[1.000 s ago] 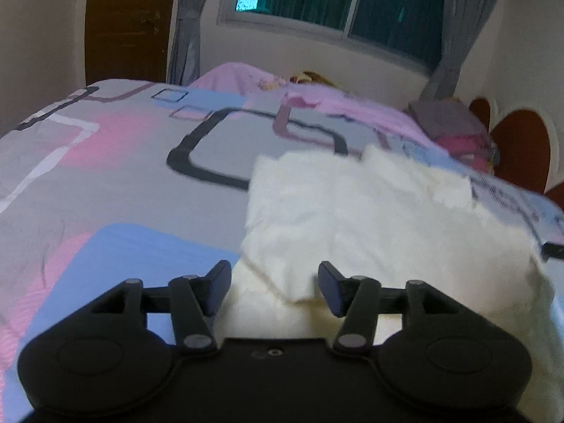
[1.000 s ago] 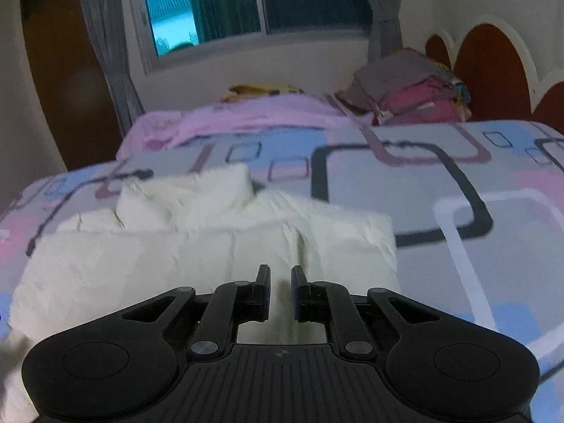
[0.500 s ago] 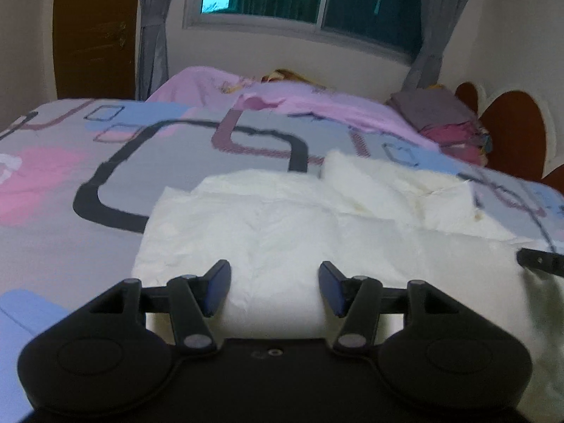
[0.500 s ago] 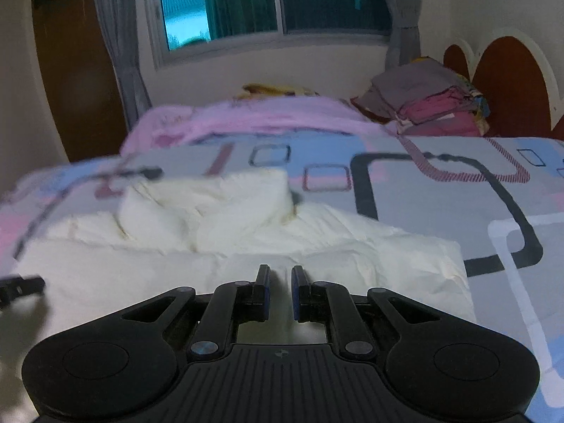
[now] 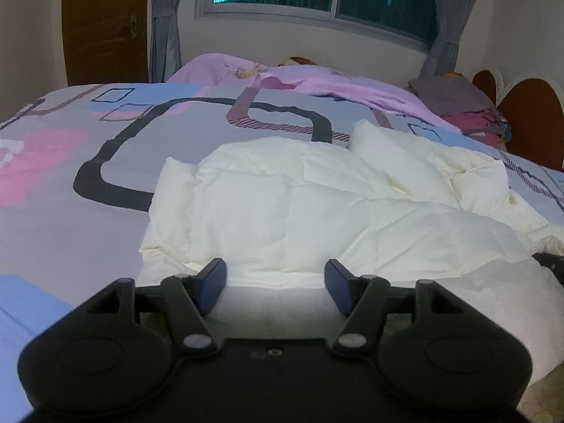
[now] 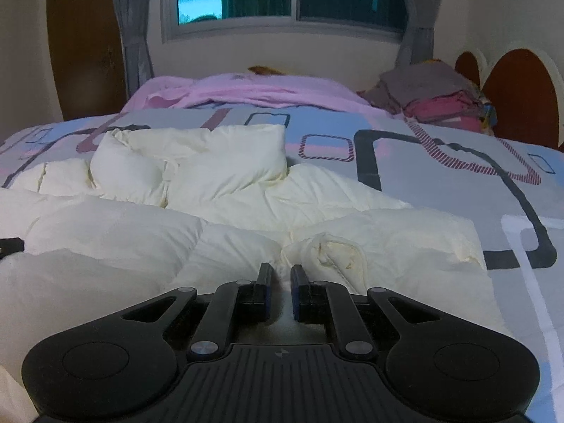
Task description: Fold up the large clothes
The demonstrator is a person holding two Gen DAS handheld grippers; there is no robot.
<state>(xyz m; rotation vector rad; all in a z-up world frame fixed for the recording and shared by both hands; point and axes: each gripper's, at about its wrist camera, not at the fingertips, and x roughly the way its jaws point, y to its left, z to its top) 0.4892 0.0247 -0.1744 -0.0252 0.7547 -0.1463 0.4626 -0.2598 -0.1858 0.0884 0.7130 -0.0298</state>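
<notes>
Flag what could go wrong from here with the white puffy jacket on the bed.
1. The right gripper has its jaws nearly closed on a thin pinch of the white jacket; slick puffy fabric could slip out when pulled.
2. The left gripper is wide open at the jacket's near edge, holding nothing, so a one-sided pull may skew the fold.
3. The sleeves lie bunched on top and could trap bulk.

Your left gripper [image 5: 275,278] is matte black with blue-faced fingers [image 5: 210,283] and silver pivot screws; your right gripper [image 6: 278,282] adds a ribbed base.
</notes>
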